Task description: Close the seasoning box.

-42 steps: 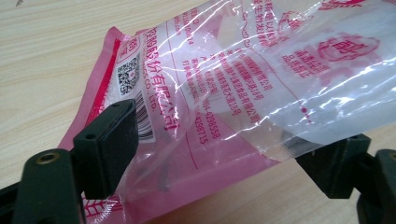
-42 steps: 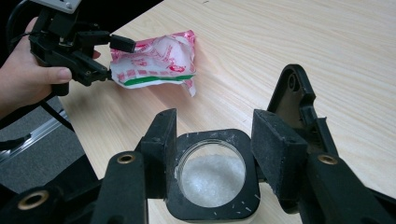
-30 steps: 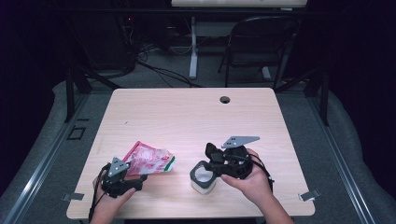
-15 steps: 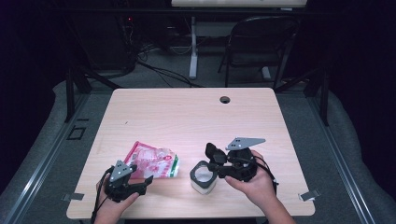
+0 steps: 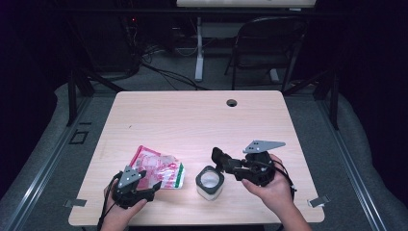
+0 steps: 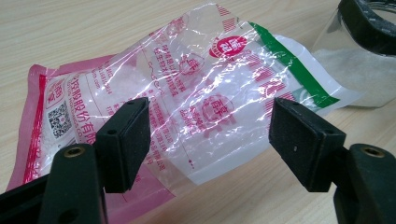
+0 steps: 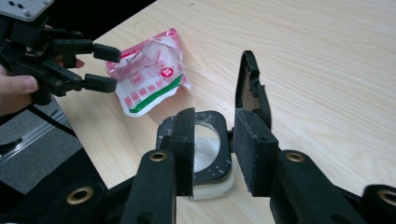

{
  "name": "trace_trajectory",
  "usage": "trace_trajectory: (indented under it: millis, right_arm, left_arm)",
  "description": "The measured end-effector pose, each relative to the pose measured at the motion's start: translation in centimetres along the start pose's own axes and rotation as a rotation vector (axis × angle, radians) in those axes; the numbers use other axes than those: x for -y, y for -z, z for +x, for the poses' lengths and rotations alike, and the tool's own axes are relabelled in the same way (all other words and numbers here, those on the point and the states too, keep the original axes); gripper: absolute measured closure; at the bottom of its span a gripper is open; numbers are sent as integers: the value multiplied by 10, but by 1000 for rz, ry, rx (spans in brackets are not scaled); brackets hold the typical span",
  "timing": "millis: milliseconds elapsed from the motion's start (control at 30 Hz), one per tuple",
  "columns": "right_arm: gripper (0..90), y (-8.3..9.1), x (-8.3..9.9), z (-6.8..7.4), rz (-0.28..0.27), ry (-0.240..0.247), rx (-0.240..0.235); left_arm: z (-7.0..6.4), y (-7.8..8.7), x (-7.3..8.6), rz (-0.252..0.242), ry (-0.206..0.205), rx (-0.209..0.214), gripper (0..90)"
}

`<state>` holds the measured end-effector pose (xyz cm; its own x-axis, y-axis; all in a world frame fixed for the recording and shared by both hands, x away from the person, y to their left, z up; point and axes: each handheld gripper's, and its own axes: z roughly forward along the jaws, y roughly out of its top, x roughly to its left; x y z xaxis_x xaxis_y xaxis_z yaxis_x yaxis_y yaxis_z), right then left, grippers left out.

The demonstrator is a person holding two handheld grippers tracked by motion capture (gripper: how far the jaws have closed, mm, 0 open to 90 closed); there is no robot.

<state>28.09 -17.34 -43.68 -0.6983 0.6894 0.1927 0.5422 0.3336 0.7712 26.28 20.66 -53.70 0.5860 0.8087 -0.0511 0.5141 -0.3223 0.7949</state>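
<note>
Now, step in hand: we judge it to be taking hold of the pouch so its powder can go into the jar.
Pouch: a pink-and-clear plastic bag with a green stripe, lying flat on the table near our front edge, just left of the jar.
Jar: a squarish clear container with a black rim, white powder inside, its hinged lid flipped up.
Left gripper: jaws wide apart, holding nothing, hovering just short of the pouch's near edge.
Right gripper: jaws narrowly parted over the jar's rim; whether they pinch it we cannot tell.
How to do it well: we slide one pad under the loose clear corner, close on a single layer near the sealed pink edge, and lift slowly so the contents settle away from the opening.
Risk: the film is slick and may slip.
</note>
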Motion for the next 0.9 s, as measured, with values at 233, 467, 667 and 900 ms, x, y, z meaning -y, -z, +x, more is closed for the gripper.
trace_trajectory:
  millis: [233, 467, 667, 900]
  right_arm:
    - [774, 5, 2, -5, -2, 1, 48]
    - [809, 12, 4, -14, 2, -18, 50]
    - [874, 14, 3, -20, -2, -33, 62]
    - [900, 8, 0, -30, 3, -44, 89]
  left_arm:
    - [1, 0, 0, -5, 11, -5, 319]
    - [2, 0, 0, -1, 14, -9, 335]
    - [3, 1, 1, -11, 21, -17, 373]
    - [5, 2, 1, -25, 32, -20, 387]
